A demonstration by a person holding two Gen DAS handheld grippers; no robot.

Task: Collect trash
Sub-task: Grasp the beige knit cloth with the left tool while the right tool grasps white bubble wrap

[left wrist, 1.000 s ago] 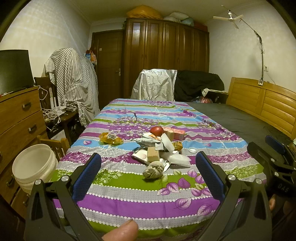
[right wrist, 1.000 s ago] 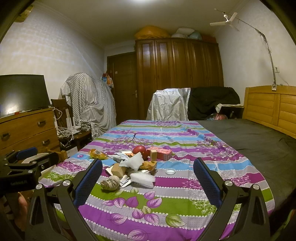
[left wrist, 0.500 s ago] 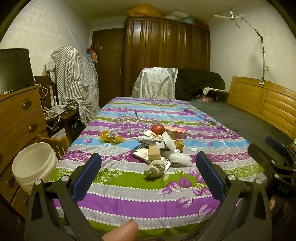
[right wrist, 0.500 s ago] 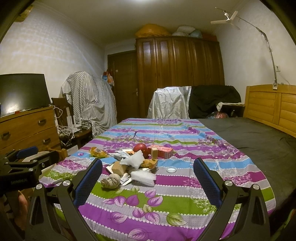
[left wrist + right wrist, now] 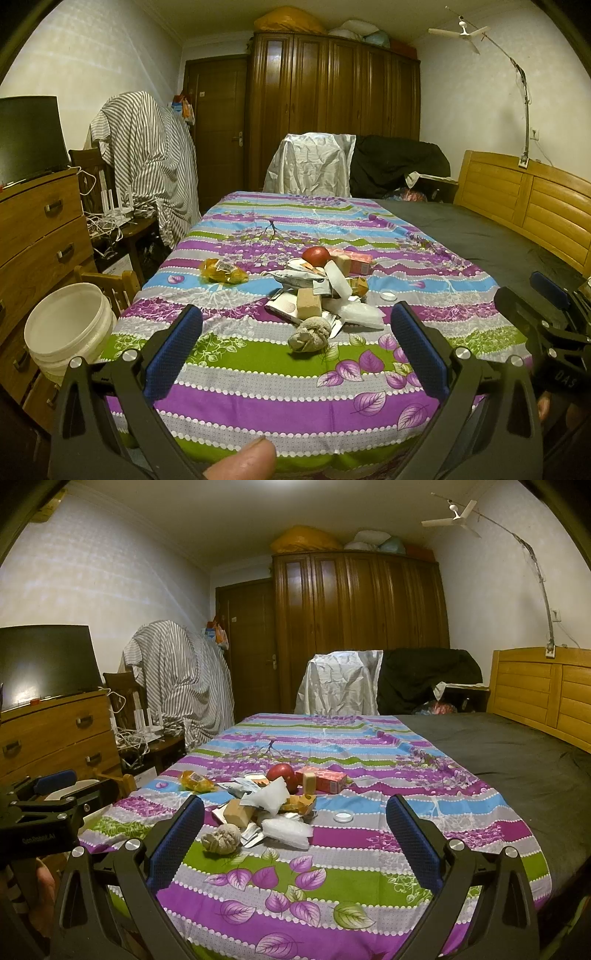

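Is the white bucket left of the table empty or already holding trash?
Empty, as far as it shows: the white bucket stands upright, and the visible interior is bare white. Its very bottom is out of sight.

Your left wrist view looks forward between its blue fingers [image 5: 173, 350] from the near edge of the striped tablecloth [image 5: 258, 369], facing the wardrobe [image 5: 332, 110] at 12 o'clock. Your right wrist view [image 5: 410, 838] faces likewise, set further right. Both share the trash pile [image 5: 321, 291] [image 5: 266, 808] mid-table, and each catches the other gripper at 3 and 9 o'clock.
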